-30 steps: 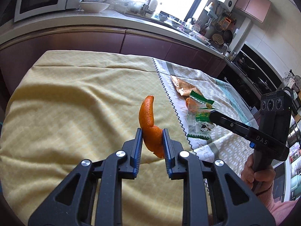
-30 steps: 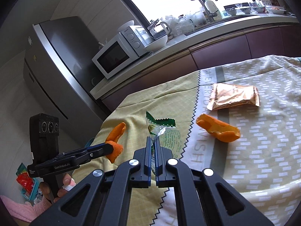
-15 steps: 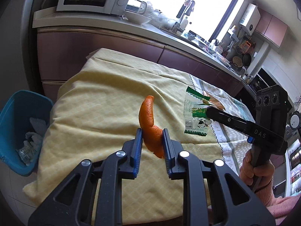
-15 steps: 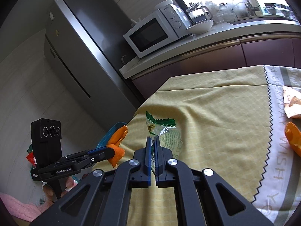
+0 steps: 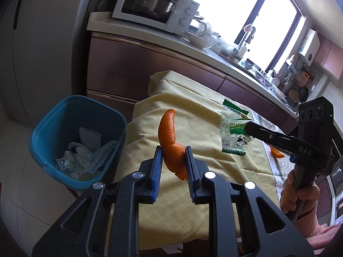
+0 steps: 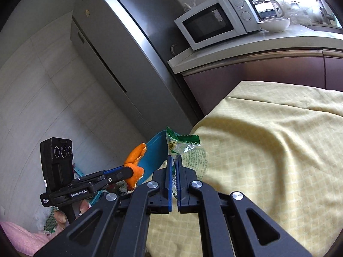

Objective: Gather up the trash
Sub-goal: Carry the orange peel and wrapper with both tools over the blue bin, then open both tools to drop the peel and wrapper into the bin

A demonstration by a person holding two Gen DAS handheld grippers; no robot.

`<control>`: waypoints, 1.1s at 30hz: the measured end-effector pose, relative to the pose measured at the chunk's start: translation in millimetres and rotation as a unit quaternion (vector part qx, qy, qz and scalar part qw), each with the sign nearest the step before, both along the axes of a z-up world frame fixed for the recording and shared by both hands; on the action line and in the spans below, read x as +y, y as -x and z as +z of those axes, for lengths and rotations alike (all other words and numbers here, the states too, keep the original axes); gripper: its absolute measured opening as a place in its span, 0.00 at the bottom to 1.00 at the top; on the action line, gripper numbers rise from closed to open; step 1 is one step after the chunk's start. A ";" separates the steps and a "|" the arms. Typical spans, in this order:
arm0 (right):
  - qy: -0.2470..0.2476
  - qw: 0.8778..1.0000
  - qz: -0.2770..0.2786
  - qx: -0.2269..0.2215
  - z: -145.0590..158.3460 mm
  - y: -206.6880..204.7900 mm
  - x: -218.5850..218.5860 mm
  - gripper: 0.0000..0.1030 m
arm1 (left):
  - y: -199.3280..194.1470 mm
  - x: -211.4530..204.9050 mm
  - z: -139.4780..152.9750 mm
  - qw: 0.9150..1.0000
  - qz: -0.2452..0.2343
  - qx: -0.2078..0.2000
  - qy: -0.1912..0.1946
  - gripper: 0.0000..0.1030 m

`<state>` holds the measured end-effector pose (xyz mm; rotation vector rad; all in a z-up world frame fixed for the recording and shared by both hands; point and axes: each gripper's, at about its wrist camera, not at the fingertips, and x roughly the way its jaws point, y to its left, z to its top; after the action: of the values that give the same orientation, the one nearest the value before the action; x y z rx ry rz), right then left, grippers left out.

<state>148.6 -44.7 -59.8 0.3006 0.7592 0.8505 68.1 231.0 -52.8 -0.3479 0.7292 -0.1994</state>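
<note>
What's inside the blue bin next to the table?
The blue bin holds crumpled white paper and clear plastic scraps. Whatever lies beneath that pile, and the bin's floor, is covered.

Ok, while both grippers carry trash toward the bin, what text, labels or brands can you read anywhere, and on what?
"DAS" on the body of the right gripper.
"GenRobot.AI" on the body of the left gripper.
Small white label lower on that gripper: too small to read.
Print on the green-edged wrapper: too blurred to read; only a cartoon cow shows.
Microwave brand mark and dial markings: unreadable.
</note>
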 end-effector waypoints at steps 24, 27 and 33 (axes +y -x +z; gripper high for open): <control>0.054 0.993 0.100 0.003 -2.4 -31.5 129.6 0.02 | -3.8 100.6 -23.4 0.993 0.116 0.022 -0.016 0.21; 0.064 0.992 0.105 0.008 -7.6 -36.1 144.1 0.02 | -8.9 104.7 -30.5 0.992 0.122 0.030 -0.016 0.21; 0.083 0.990 0.114 0.017 -20.2 -41.7 167.8 0.02 | -17.8 114.9 -46.8 0.990 0.131 0.045 -0.008 0.21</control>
<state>190.4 123.1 -79.9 0.0800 0.9028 0.9916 85.9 345.9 -99.6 -0.4358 0.7653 0.0716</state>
